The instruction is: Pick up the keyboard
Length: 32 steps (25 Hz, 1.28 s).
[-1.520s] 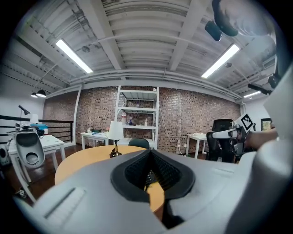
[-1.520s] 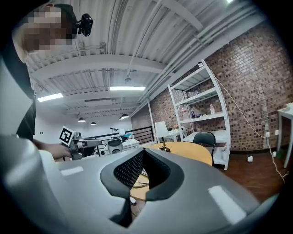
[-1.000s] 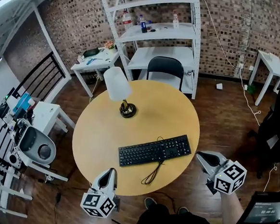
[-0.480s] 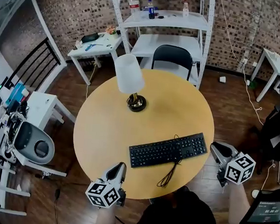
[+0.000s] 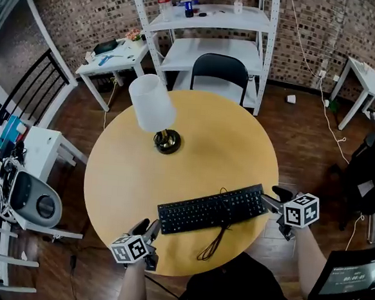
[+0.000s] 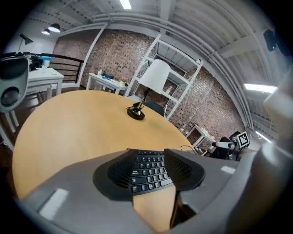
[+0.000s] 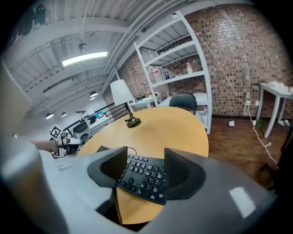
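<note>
A black keyboard (image 5: 212,209) lies slantwise near the front edge of the round wooden table (image 5: 195,134), and its cable (image 5: 211,242) loops toward me. My left gripper (image 5: 149,228) sits just off the keyboard's left end, its jaws opening. In the left gripper view the keyboard (image 6: 151,176) shows through the gap of the left gripper (image 6: 149,157), untouched by the pads. My right gripper (image 5: 271,198) is at the keyboard's right end, its jaws also opening. The right gripper view shows the keyboard (image 7: 142,178) just ahead of the right gripper (image 7: 145,154), with no pad pressing on it.
A white-shaded lamp (image 5: 153,108) stands on the far left part of the table. Behind the table are a black chair (image 5: 219,71) and a white shelf unit (image 5: 211,18). Small white tables and gear stand at the left (image 5: 35,192).
Both grippers came down and in toward the two ends of the keyboard. Their jaws, shut before, now stand apart.
</note>
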### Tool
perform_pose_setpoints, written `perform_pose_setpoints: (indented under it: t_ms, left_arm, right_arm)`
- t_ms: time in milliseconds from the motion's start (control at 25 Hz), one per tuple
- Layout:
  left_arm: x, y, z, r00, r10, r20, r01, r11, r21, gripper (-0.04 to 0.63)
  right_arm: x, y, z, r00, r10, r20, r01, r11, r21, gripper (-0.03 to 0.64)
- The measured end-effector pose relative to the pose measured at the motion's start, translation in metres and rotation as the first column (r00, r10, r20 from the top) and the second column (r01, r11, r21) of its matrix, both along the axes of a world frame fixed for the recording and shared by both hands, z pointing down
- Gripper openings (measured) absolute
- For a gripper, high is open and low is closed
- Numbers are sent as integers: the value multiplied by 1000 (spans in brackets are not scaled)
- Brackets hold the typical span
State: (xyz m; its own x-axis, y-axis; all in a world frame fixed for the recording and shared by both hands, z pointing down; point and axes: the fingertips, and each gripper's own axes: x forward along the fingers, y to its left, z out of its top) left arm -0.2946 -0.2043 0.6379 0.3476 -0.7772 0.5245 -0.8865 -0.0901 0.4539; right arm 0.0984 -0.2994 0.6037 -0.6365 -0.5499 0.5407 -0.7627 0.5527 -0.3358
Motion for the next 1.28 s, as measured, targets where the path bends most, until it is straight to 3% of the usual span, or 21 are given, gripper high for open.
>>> perform_pose_setpoints:
  t_ms: [200,440,560,960,1160,1280]
  left_arm:
    - [9,-14,51,999,37,10,-35,990,-138,267]
    - [18,-31,84,996,93,-1,-91,972,-216,335]
    - [19,-37,95,994,109,-7,-107,963,-249,337]
    - [24,-37,102,985,166,52,-148,957,-251,308]
    - [34,-41,103,966,239,96,-204,938,-282,313]
    - [33,-41,102,969,232,89,-199,938,-283,305]
  right_arm:
    - [10,-17,55,1000,-15,-5,14,990,-143,301]
    - [16,-29,96,1000,-31,-5,28,961,-274,325]
    - [14,-37,105,999,-44,18,47,949,-313,327]
    - [17,-37,129,998,-57,31,64,920,-386,324]
    - [5,-32,128,992,-115,51,126,909,-397,328]
    - [3,-35,129,993,-102,58,117,902,-415,291]
